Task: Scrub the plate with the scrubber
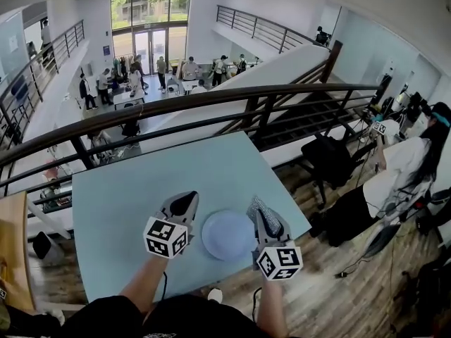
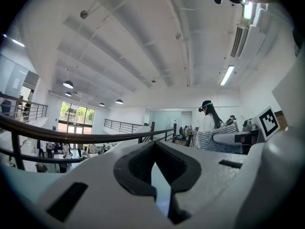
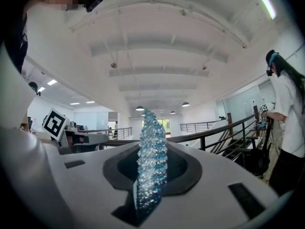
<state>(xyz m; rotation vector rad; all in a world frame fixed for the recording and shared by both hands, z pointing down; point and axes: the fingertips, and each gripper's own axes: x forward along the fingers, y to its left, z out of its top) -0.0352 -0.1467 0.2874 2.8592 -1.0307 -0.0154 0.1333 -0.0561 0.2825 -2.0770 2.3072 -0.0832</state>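
I stand at a pale blue table (image 1: 134, 203) on an upper floor. Past the plate (image 1: 225, 235), beyond the table's far edge, a dark curved railing (image 1: 211, 98) runs across. Beyond that is a lower hall where a group of people (image 1: 141, 72) stands near tall windows. To the right of the plate, off the table, there is a wooden floor (image 1: 331, 266), a staircase (image 1: 310, 115), and a person in a white top (image 1: 405, 167) beside some equipment.

The plate is round and pale blue and lies flat on the table near my edge, its face bare.

My left gripper (image 1: 186, 203) is just left of the plate, its fingers clenched together on nothing. My right gripper (image 1: 258, 208) is just right of the plate and grasps the scrubber (image 3: 152, 156), a glittery blue-silver wad that stands upright out of the jaws.

From above, the right gripper's body covers the plate's right rim. I cannot tell how high either gripper sits over the table. Both gripper views look level across the room to the ceiling and railing, so the plate lies below their frames.
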